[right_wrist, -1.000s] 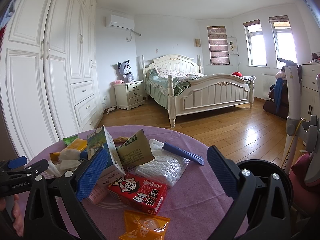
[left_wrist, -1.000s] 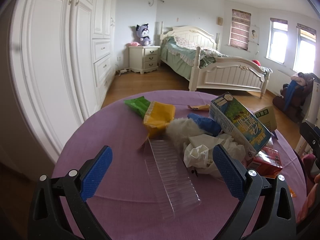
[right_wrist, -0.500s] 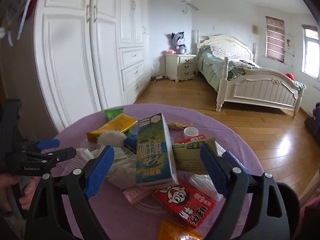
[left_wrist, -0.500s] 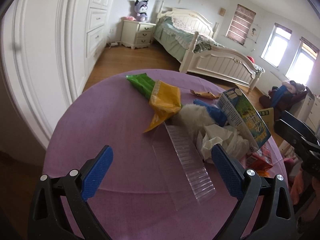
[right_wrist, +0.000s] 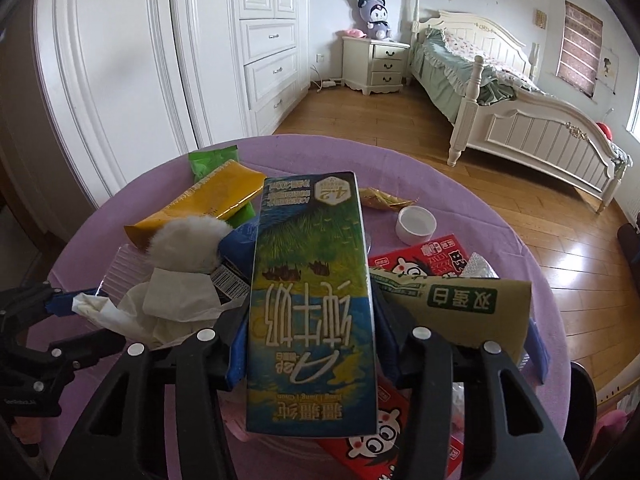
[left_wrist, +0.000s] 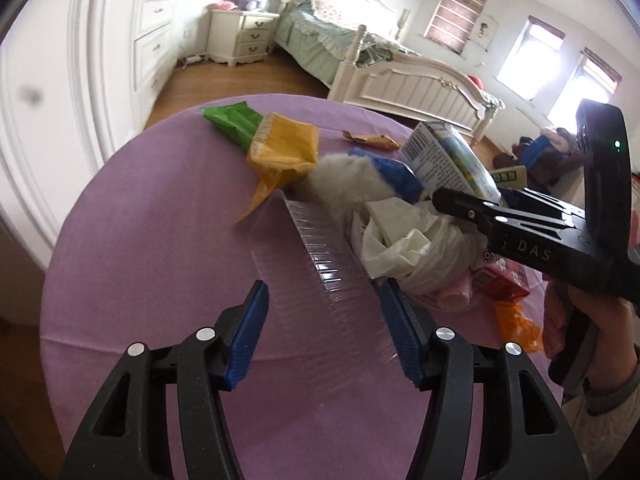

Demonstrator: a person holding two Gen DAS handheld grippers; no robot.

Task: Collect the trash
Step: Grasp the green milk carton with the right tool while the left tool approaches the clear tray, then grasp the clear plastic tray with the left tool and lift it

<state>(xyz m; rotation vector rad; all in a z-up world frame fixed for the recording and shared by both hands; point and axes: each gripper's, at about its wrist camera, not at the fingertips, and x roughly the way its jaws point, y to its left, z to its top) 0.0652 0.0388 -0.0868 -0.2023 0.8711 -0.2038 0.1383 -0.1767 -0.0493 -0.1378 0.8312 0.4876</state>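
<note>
A round worktop (left_wrist: 132, 216) under a purple cloth carries the heap of trash, with a white wardrobe (right_wrist: 132, 60) and a bed (right_wrist: 520, 120) behind it on a wood floor.

The largest piece is a tall blue-and-green milk carton (right_wrist: 312, 300). It lies lengthwise between the blue pads of the right hand-held gripper (right_wrist: 312, 344), whose jaws have just been closing; both pads sit against the carton's sides, so the jaws are clamped on it.

A clear ribbed plastic tray (left_wrist: 320, 272) lies on the cloth in front of the left hand-held gripper (left_wrist: 324, 332). Those jaws have also just been closing. The tray's near end lies between the blue pads; the right pad is at the tray's edge, while the left pad stands beside it with cloth showing between, so whether the tray is gripped cannot be told.

Just right of the tray is crumpled white paper (left_wrist: 404, 240), with a white fluffy ball (left_wrist: 344, 180) beyond it. A yellow wrapper (left_wrist: 284, 152) lies on top of a green wrapper (left_wrist: 232, 120) at the far side of the worktop. A red snack box (right_wrist: 420, 264) and a tan packet (right_wrist: 460, 304) lie right of the carton. A small white cap (right_wrist: 416, 222) sits apart, near a gold wrapper scrap (right_wrist: 384, 198).
</note>
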